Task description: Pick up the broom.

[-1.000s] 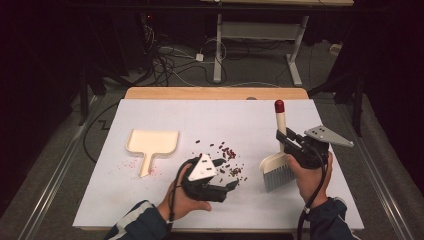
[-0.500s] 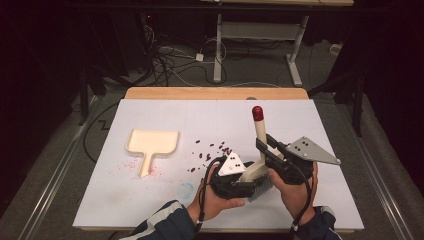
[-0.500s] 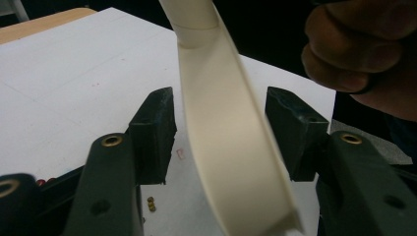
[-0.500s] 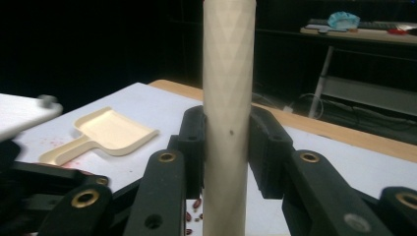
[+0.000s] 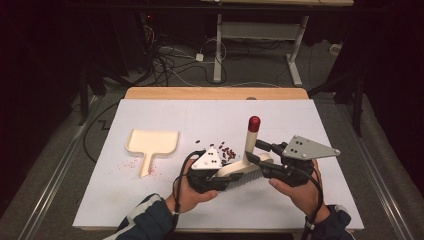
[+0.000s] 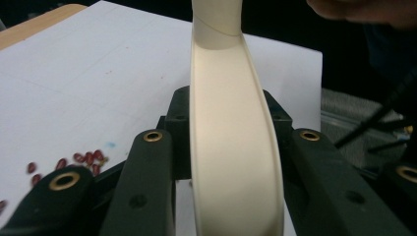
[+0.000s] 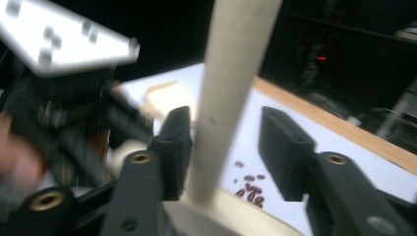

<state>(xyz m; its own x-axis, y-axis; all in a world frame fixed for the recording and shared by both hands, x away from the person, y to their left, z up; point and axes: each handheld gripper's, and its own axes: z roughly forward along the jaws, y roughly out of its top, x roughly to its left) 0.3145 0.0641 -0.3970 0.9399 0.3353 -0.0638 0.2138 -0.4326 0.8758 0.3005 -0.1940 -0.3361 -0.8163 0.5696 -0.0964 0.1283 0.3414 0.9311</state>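
Table [image 5: 150, 210] under white sheet, cream dustpan [image 5: 151, 144] lying well left of both grippers, not yet used. Brush [image 5: 245, 165] upright between them: left gripper [image 5: 220, 176] clamped on its curved cream body, right gripper [image 5: 257, 159] slack, spread around handle. Red beans [image 5: 226, 151] scattered just beyond left gripper, apparently unswept; sweeping and collecting seemingly all ahead.

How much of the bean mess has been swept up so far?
Nothing looks swept yet: the red beans lie scattered on the white table, and the dustpan sits apart to the left with nothing in it that I can see. In hand: the brush, its head between the jaws of the left gripper, its handle between the open jaws of the right gripper. Left: sweeping the beans into the dustpan.
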